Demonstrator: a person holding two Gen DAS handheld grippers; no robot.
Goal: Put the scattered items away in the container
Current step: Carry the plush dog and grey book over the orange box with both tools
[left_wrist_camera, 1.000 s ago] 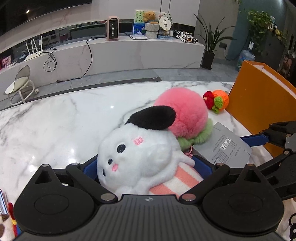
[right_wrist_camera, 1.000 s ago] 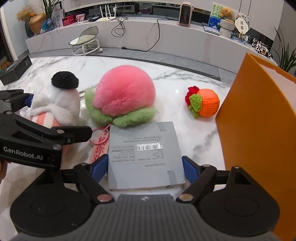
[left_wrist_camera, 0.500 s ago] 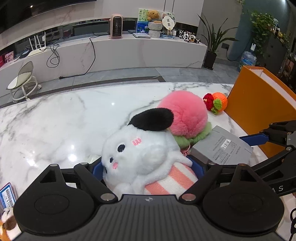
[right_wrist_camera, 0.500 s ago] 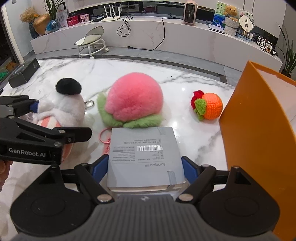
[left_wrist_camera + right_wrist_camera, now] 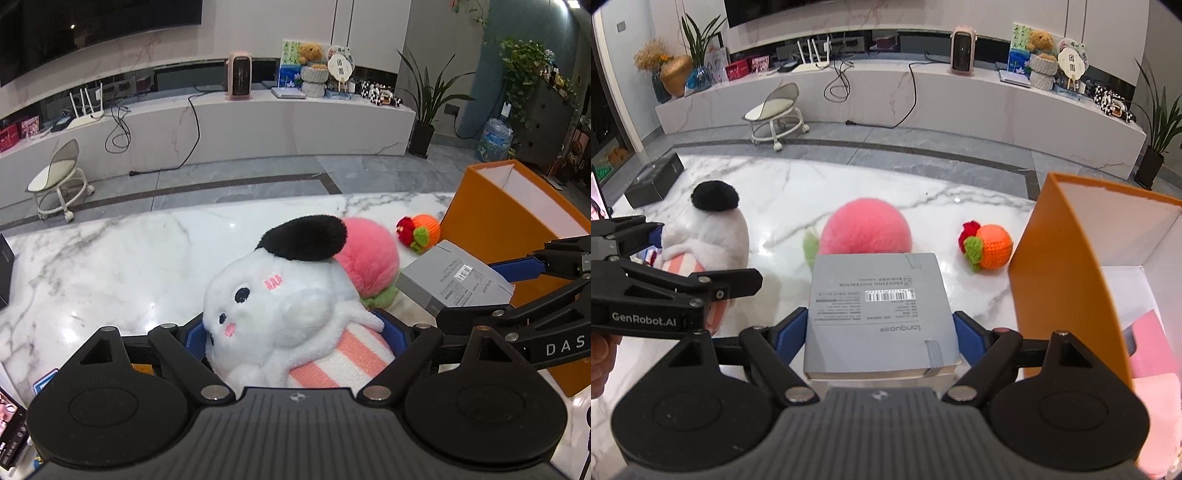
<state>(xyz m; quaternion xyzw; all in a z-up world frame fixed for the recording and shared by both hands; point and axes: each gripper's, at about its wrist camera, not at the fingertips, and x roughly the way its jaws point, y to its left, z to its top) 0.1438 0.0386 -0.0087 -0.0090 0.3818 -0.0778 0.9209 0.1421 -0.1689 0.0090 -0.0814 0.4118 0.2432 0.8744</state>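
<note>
1. The right gripper (image 5: 880, 332) is clamped on the grey notebook (image 5: 879, 306) by its side edges, held clear of the marble table (image 5: 110, 266) — a smooth cover could slide out if tilted.
2. The left gripper (image 5: 295, 332) is clamped on the white plush (image 5: 280, 295) — soft filling may squirm loose.
3. Both must clear the orange box (image 5: 1063, 266) wall just right of the notebook; catching its rim could tip it.

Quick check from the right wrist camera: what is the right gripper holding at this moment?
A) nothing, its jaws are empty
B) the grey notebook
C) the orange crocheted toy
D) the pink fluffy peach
B: the grey notebook sits clamped between the right gripper's blue pads.
</note>
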